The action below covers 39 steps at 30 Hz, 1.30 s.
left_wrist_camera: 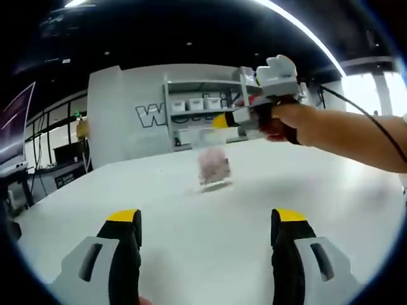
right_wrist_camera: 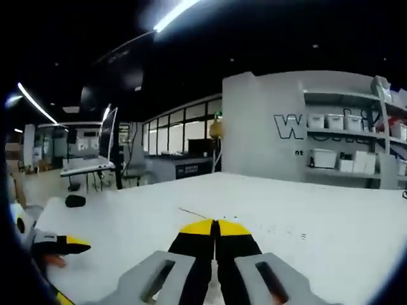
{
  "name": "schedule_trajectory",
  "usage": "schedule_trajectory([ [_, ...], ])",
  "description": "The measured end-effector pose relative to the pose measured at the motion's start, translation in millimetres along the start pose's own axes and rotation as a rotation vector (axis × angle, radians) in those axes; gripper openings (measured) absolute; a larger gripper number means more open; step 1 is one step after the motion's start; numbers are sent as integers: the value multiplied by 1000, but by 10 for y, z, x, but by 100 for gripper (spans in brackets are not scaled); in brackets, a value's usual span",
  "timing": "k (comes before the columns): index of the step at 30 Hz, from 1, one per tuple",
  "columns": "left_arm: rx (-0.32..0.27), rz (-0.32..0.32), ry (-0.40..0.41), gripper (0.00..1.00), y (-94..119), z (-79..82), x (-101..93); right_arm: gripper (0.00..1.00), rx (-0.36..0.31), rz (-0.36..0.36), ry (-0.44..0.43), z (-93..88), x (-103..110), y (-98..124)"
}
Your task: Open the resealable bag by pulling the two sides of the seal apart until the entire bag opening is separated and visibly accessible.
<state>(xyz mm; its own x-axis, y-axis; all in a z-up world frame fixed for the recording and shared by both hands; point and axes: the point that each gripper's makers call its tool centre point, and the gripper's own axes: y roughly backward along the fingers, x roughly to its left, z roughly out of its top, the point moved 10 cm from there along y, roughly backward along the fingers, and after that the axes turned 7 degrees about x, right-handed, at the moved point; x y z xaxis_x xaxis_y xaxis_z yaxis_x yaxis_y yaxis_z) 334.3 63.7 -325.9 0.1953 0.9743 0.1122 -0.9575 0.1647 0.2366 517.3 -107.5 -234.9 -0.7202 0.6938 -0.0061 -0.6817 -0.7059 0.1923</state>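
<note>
Left gripper view: left claw (left_wrist_camera: 208,219) stands wide, its two yellow-tipped jaws well apart and holding nothing, low over the near part of the white worktop (left_wrist_camera: 331,184). Beyond them, toward the middle of the worktop, the resealable bag (left_wrist_camera: 213,166) hangs clear and blurred, pinkish contents in its lower part, its bottom at or just above the surface; contact cannot be told. The bag's top edge meets the yellow tip of the right claw (left_wrist_camera: 222,121), which enters from the right, carried by a person's hand (left_wrist_camera: 299,124) with a black cable trailing behind. Shelving with white bins (left_wrist_camera: 197,105) stands past the far edge.

Right gripper view: right claw (right_wrist_camera: 215,227) is narrow, jaws pressed together with a thin clear film edge (right_wrist_camera: 197,215) pinched between the tips. The left claw (right_wrist_camera: 70,243) shows near the worktop's (right_wrist_camera: 331,216) left edge, beside a small dark object (right_wrist_camera: 75,201).
</note>
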Motion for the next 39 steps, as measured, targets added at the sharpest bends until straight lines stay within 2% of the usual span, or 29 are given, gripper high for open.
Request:
schedule_trajectory([
  [9,-2,-1,3,83,-93,6,75,0,-18,5,39,36,98,156],
  [12,-2,-1,5,83,-170,11,186,0,-24,8,31,45,108,209],
  [17,-2,-2,5,83,-196,22,226,0,-24,18,12,14,121,271],
  [18,-3,-2,4,83,-149,26,168,0,-22,26,3,-2,150,299],
  [29,-15,-4,8,83,-46,45,56,0,-30,50,-9,-15,298,485],
  [39,-69,-12,48,81,143,74,-46,0,-41,71,-38,-82,399,675],
])
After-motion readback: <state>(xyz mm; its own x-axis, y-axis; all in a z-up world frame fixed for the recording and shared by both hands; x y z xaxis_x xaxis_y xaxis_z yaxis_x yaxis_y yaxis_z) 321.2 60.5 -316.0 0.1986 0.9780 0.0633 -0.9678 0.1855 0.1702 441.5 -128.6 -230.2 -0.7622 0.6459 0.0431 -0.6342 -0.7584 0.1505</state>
